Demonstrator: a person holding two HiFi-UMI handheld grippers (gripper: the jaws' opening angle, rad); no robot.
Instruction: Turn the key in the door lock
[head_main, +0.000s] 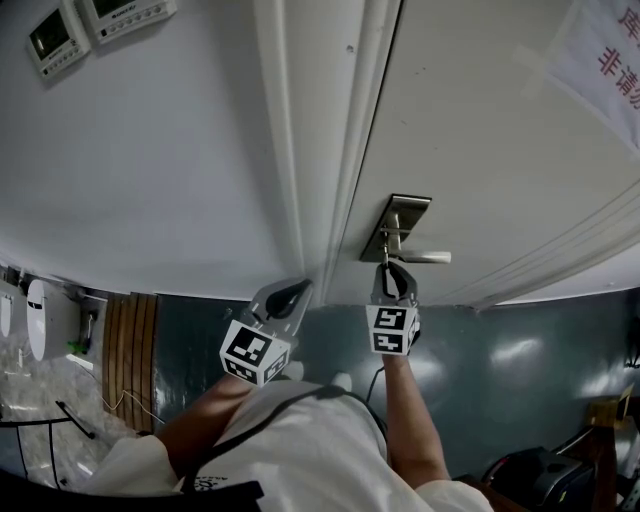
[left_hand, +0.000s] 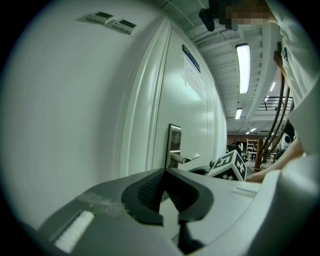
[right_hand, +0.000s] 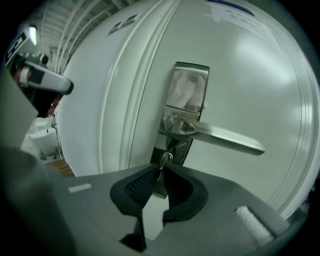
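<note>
Toward the upper left of the head view, two pale rectangular wall control panels (head_main: 55, 38) hung on a grey-white wall (head_main: 150, 170). Lower and nearer the middle, the grey plastic left gripper (head_main: 290, 297), carrying its black-and-white marker cube, pointed at the foot of the white moulded door frame (head_main: 300, 150), well apart from the lock. The left gripper view showed its jaws drawn together tip to tip with nothing between them.

Right of the frame stood the flat white door (head_main: 480, 130). At the middle of the picture it bore a rectangular brushed-metal lock plate (head_main: 395, 228), whose silver lever handle (head_main: 425, 257) reached toward the right.

Just under that lever, the small silver metal key (right_hand: 164, 161) sat in the lower part of the lock plate. The grey right gripper (right_hand: 161, 172) met it head-on, its jaws narrow and its ribbed black pads pinched on the key's head.

At the upper right corner, a white paper notice with red characters (head_main: 600, 50) was stuck to the door.
</note>
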